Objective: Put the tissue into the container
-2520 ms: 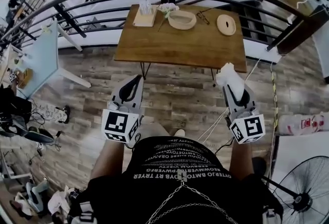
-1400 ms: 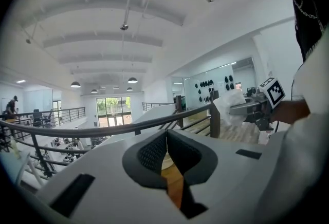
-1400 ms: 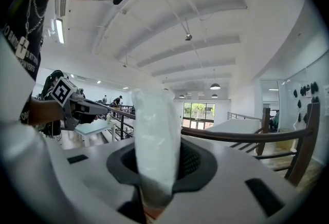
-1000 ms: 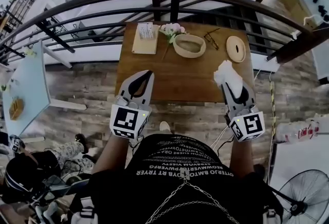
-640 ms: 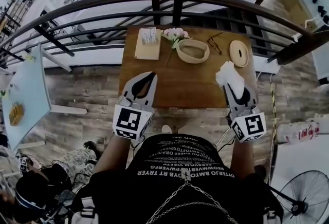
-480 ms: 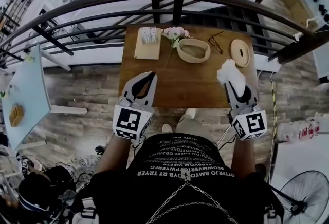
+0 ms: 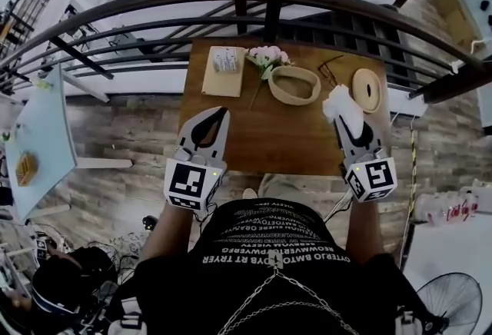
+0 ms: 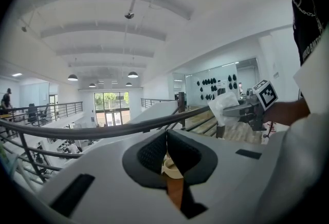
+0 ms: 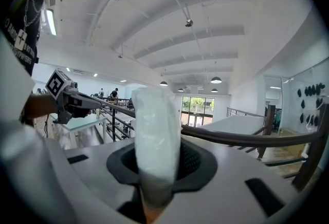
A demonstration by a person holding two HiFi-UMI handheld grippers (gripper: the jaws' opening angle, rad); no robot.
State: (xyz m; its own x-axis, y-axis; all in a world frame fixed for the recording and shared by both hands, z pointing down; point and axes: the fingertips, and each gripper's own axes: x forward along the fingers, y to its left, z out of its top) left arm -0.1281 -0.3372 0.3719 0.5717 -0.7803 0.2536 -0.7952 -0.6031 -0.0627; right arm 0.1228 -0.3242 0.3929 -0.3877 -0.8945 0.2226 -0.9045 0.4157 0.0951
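Head view: the right gripper (image 7: 343, 124) carries a white tissue (image 7: 337, 103) over the right part of the wooden surface (image 7: 254, 137). The tissue shows between the oval wooden container (image 7: 294, 85) and a round lid (image 7: 367, 90). The left gripper (image 7: 211, 120) is over the near-left part.
Left gripper view: the left gripper's (image 8: 165, 141) jaws are pressed together with nothing between them.
Right gripper view: the right gripper's (image 9: 157, 166) jaws are pinching the tissue (image 9: 156, 130), which stands upright.

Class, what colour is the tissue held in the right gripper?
White. The tissue shows best in the right gripper view.
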